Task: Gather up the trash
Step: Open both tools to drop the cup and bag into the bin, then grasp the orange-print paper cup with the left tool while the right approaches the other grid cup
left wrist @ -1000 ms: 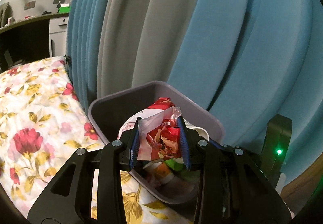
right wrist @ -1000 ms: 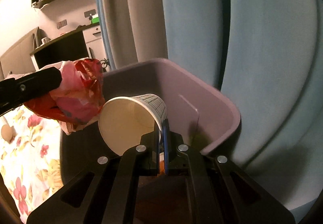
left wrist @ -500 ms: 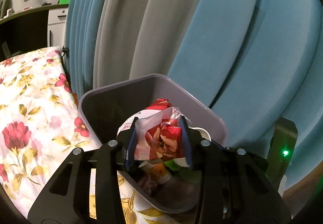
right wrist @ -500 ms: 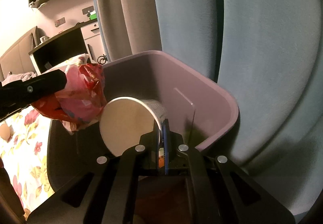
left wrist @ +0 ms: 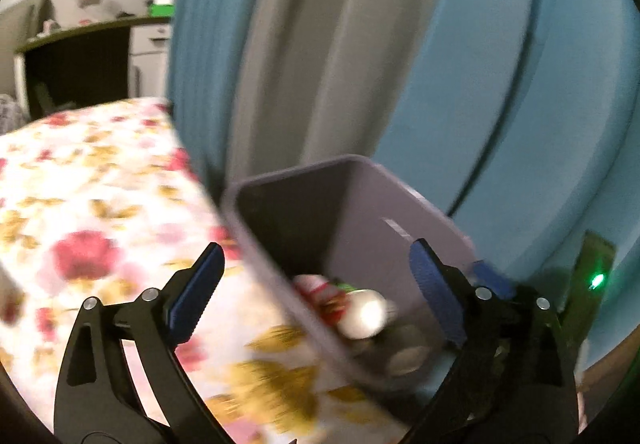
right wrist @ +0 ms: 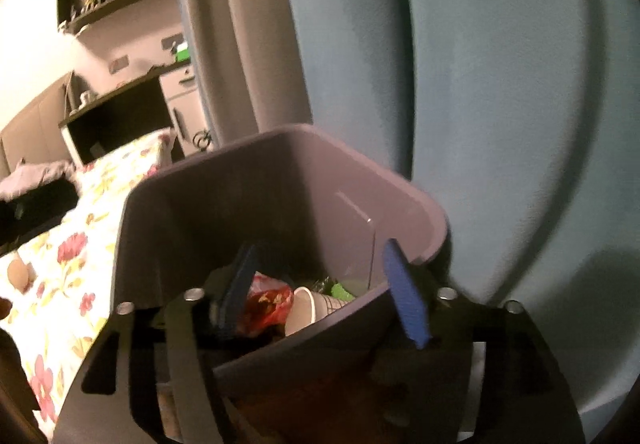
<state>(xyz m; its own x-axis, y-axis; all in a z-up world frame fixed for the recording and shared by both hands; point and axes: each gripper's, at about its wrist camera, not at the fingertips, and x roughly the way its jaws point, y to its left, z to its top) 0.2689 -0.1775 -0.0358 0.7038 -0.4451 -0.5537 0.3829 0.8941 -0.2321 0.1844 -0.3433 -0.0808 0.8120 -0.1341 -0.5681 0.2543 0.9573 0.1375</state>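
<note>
Drop step looks done: left gripper (left wrist: 316,280) and right gripper (right wrist: 320,292) both spread, empty. Crumpled red wrapper (right wrist: 266,304) and white paper cup (right wrist: 306,310) lie inside grey-purple plastic bin (right wrist: 400,187). Next: pull clear, seek more trash.

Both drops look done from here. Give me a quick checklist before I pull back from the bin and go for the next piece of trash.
1. Left gripper empty: ok, fingers spread wide, nothing between them.
2. Right gripper empty: ok, fingers apart, nothing held.
3. Paper cup inside the bin: ok, lying on its side at the bottom.
4. Red wrapper inside the bin: ok, beside the cup.
5. Right fingers clear of the bin rim: cannot tell, they hang close over the near wall.
6. More trash on the floral bedspread: cannot tell, the left view is blurred; a small brown object lies at its edge.
</note>
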